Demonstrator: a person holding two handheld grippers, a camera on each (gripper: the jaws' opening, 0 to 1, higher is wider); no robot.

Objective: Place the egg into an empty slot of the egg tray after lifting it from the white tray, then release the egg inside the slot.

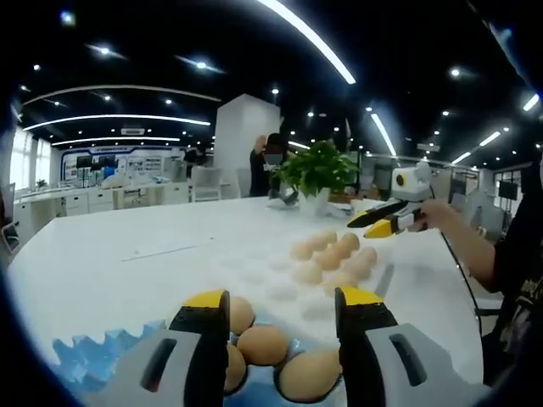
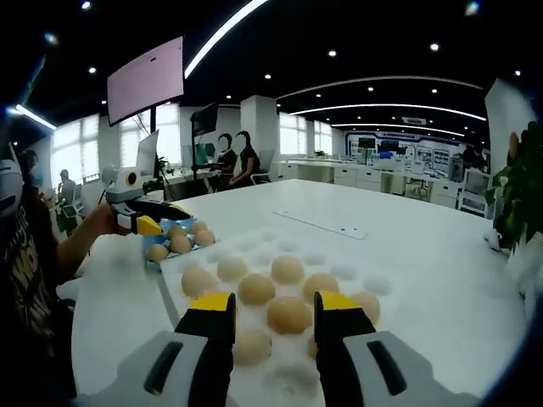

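The left gripper (image 1: 282, 312) hovers with jaws apart, empty, over eggs (image 1: 263, 345) in a blue tray (image 1: 85, 360). The right gripper (image 2: 265, 312), also spread and empty, hangs above the white egg tray (image 2: 339, 254), partly filled. Both trays sit on a broad white table (image 1: 110, 263). Beyond stand a potted plant (image 1: 318, 170), desks, people and ceiling strip lights (image 1: 310, 38).

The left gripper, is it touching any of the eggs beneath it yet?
Cannot tell. In the left gripper view, the open left gripper overlaps the eggs; in the right gripper view it sits right at them, too small to show a gap.
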